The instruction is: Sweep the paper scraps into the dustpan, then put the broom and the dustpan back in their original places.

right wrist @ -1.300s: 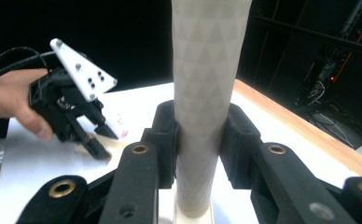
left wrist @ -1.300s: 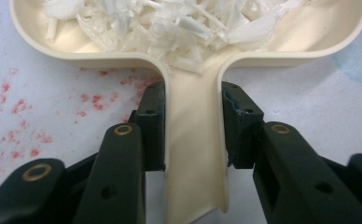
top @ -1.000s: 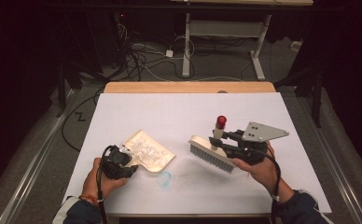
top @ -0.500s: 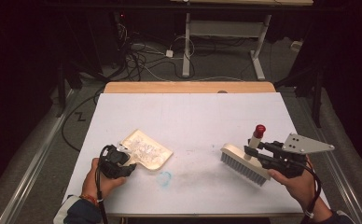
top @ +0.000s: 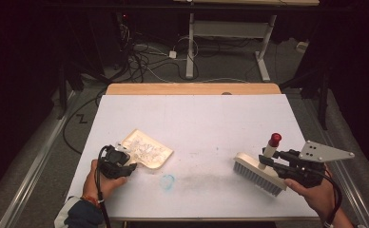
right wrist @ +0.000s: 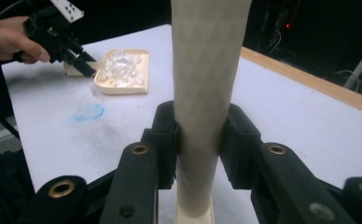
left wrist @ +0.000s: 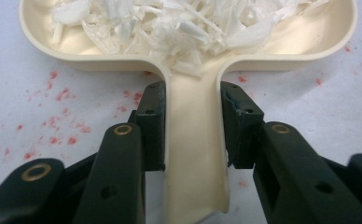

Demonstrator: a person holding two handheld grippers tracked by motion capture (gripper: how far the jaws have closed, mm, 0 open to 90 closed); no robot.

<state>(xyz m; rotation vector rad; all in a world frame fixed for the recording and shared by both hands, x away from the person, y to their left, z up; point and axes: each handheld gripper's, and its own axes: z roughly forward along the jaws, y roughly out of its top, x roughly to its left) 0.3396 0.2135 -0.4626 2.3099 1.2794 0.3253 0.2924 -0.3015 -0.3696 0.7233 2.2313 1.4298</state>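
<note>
A cream dustpan (top: 147, 151) full of white shreds (left wrist: 179, 23) lies flat on the white table (top: 197, 123) at the front left. My left gripper (top: 125, 164) is shut on the dustpan's handle (left wrist: 195, 154), both pads pressed to its sides. At the front right, a cream brush (top: 258, 173) with a red-capped handle (top: 270, 147) stands on its bristles. My right gripper (top: 273, 164) is shut on that upright handle (right wrist: 207, 93). In the right gripper view the dustpan (right wrist: 123, 72) and the left gripper (right wrist: 83, 63) show far off to the left.
A blue smudge (top: 167, 180) and a grey dusty streak (top: 206, 179) mark the table between dustpan and brush. Red specks (left wrist: 53, 121) dot the surface by the dustpan. A wooden strip (top: 192, 89) edges the far side; cables and desk legs lie beyond on the floor.
My right gripper has carried the brush from beside the dustpan to the right and toward the front edge. The dustpan has turned a little in the left gripper.
</note>
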